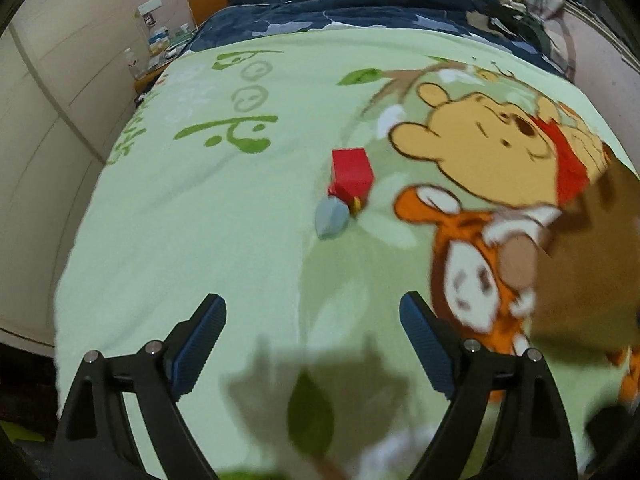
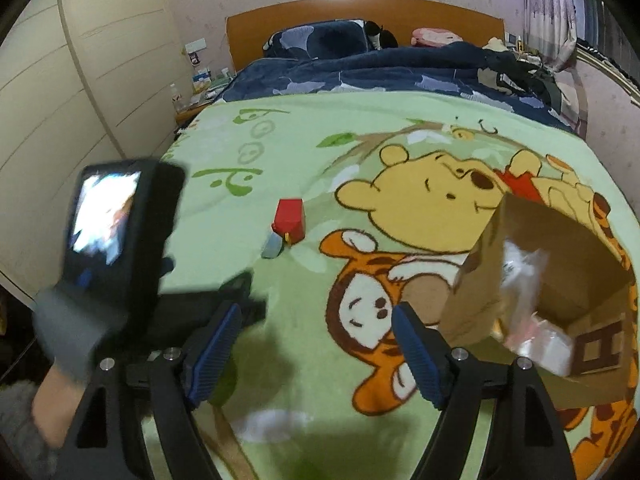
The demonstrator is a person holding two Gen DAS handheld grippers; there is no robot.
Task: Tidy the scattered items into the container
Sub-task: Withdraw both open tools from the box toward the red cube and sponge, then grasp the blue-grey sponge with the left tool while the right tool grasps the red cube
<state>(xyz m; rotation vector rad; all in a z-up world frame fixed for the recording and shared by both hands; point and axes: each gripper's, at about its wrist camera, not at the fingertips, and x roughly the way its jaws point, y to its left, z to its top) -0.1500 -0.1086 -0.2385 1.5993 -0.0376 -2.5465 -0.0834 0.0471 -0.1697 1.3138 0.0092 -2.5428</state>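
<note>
A red box [image 1: 352, 172] lies on the green cartoon blanket [image 1: 180, 220], with a pale blue item [image 1: 330, 218] and a tiny yellow-red piece [image 1: 355, 204] touching its near side. My left gripper [image 1: 314, 320] hangs open above bare blanket, short of them. In the right wrist view the red box [image 2: 290, 220] and blue item [image 2: 273, 246] sit ahead to the left. The open cardboard box [image 2: 560, 240] stands at the right and holds clear plastic bags [image 2: 532, 320]. My right gripper [image 2: 316, 336] is open and empty, just left of the box.
The left hand-held device's camera screen [image 2: 108, 216] and a grey-gloved hand [image 2: 68, 328] fill the left of the right wrist view. A dark blue quilt [image 2: 380, 72], pillows and an orange headboard [image 2: 360, 12] lie beyond. A wardrobe [image 2: 80, 80] stands left of the bed.
</note>
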